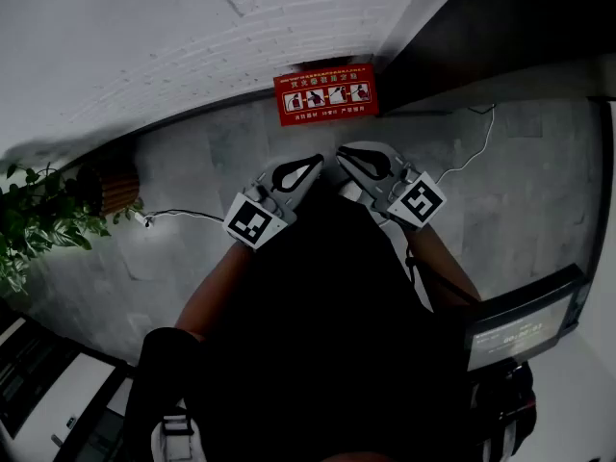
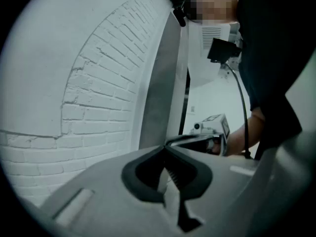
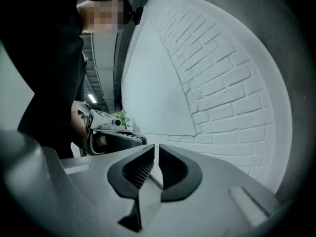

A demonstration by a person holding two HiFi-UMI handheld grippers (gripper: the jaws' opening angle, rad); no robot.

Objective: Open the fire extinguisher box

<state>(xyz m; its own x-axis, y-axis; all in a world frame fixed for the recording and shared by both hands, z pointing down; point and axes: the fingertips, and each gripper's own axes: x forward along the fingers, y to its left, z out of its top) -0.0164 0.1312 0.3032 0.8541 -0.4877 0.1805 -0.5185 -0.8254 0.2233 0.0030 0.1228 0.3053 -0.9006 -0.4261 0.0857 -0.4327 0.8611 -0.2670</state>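
The red fire extinguisher box (image 1: 325, 92) stands on the grey floor against the white brick wall, its lid with white pictograms facing up. It looks closed. My left gripper (image 1: 310, 165) and right gripper (image 1: 348, 157) hang side by side in front of my body, short of the box and well above the floor. Both are shut with nothing between their jaws. In the left gripper view the left gripper (image 2: 164, 149) points along the brick wall, with the right gripper (image 2: 212, 132) beside it. In the right gripper view the right gripper (image 3: 156, 147) likewise has the left gripper (image 3: 106, 130) next to it.
A potted plant (image 1: 38, 219) with a brown pot (image 1: 111, 189) stands at the left. One white cable (image 1: 178, 215) runs over the floor, and another cable (image 1: 472, 157) lies to the right. A device with a screen (image 1: 525, 330) sits at the lower right. A dark pillar (image 1: 481, 27) rises right of the box.
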